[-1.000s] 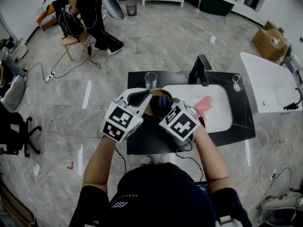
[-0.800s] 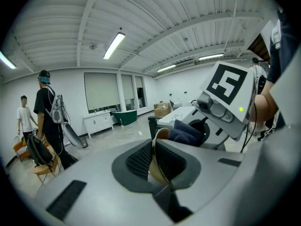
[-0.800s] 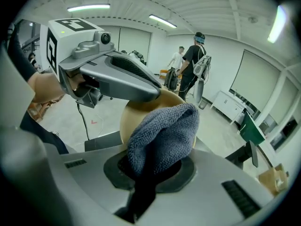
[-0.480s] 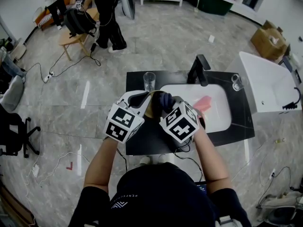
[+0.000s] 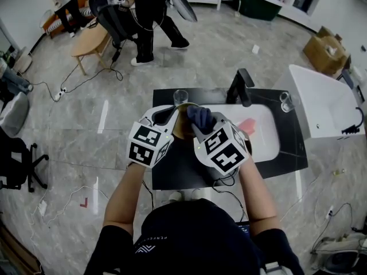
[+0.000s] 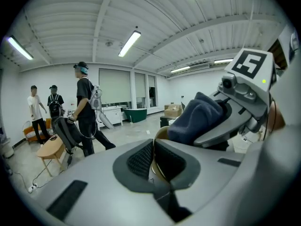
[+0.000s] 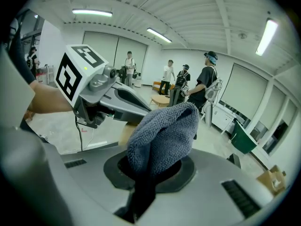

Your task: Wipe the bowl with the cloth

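Left claw (image 6: 153, 149) pinched shut on the bowl (image 6: 161, 132) rim; right claw (image 7: 150, 167) clamps the bunched cloth (image 7: 162, 135).

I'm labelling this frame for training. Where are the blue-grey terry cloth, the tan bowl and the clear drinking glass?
blue-grey terry cloth (image 7: 162, 135), right gripper view, bunched middle
tan bowl (image 6: 161, 133), left gripper view, rim
clear drinking glass (image 5: 181, 97), head view, side wall

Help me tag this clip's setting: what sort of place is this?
Likely an open studio or showroom, not a home: a freestanding sink counter with faucet, a white tub, cables across the floor.
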`<state>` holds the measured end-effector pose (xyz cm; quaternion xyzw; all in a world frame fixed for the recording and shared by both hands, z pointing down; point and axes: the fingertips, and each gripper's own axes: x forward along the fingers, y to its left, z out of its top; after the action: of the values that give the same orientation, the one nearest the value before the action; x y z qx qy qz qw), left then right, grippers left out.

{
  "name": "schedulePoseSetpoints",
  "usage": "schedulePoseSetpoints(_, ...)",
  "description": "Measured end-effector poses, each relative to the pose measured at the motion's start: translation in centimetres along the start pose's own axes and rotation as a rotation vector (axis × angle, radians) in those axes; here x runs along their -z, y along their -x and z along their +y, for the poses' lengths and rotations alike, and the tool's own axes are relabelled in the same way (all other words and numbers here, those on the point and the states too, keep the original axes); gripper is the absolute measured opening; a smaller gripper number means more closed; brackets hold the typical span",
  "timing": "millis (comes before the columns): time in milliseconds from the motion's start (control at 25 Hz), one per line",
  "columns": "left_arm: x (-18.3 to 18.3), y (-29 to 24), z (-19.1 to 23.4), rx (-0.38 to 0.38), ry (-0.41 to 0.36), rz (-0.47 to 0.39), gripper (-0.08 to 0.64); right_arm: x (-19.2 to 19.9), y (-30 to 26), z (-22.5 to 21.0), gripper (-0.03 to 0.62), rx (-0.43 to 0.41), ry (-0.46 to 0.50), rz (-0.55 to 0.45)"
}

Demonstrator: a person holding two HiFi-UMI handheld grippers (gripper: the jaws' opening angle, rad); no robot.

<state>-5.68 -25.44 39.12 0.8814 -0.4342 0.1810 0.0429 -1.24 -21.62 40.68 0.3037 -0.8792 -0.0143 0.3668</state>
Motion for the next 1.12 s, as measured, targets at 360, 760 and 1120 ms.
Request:
schedulePoseSetpoints(360, -2.7, 0.6, -0.5, -0.067, -0.087, -0.054, 0.017, -0.5, -0.7, -1.6, 0.058, 0.065, -0.044, 0.017)
schedulePoseSetpoints(760, -5.0, 1.5, -1.3, 0.009, -0.024, -0.165, 0.018, -2.0, -0.2, -3.3, 0.058, 0.173, -0.113, -0.087)
schedulePoseSetpoints(1120, -5.9, 1.7, -3.4, 0.078, -0.084, -0.177, 0.025, -0.5, -1.0, -2.3, 0.058, 0.138, -0.07, 0.008)
